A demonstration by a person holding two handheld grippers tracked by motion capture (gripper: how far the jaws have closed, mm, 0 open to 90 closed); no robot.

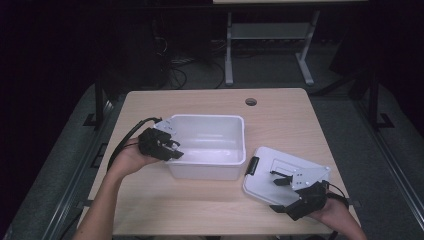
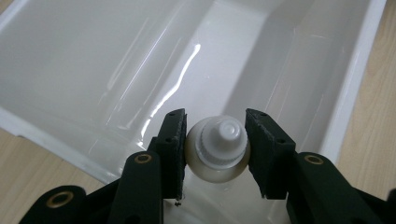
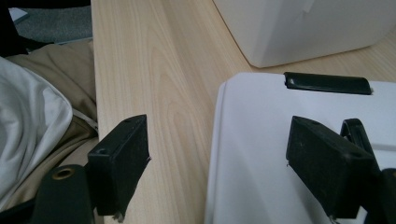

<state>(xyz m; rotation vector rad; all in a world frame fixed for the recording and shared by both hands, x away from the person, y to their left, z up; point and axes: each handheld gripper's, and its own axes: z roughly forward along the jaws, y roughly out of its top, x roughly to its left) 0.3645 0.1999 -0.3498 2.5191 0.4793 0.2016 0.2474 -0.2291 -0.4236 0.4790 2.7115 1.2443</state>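
I had the left gripper (image 2: 215, 154) clamped on a small white bottle (image 2: 217, 149), pads pressing its body from both sides, ribbed screw cap pointing straight out ahead of the jaws. Directly beyond the jaw tips sat the white plastic bin (image 2: 355, 88), its glossy inner floor right behind the bottle and its rim crossing just under the jaw bases. From the high view the left gripper (image 1: 167, 147) hung over the bin's (image 1: 207, 119) near-left corner, angled inward. The right gripper (image 3: 217, 163) stood wide open, nothing between the pads: the left-hand jaw sat over bare wooden table (image 3: 159, 70), the right-hand jaw over the white lid (image 3: 252, 154), whose edge ran up between the two jaws. A black latch (image 3: 327, 83) on the lid lay ahead of the right-hand jaw, the bin's outer corner past that. High view put the right gripper (image 1: 287, 187) over the lid's (image 1: 272, 160) near end, lid flat on the table just right of the bin.
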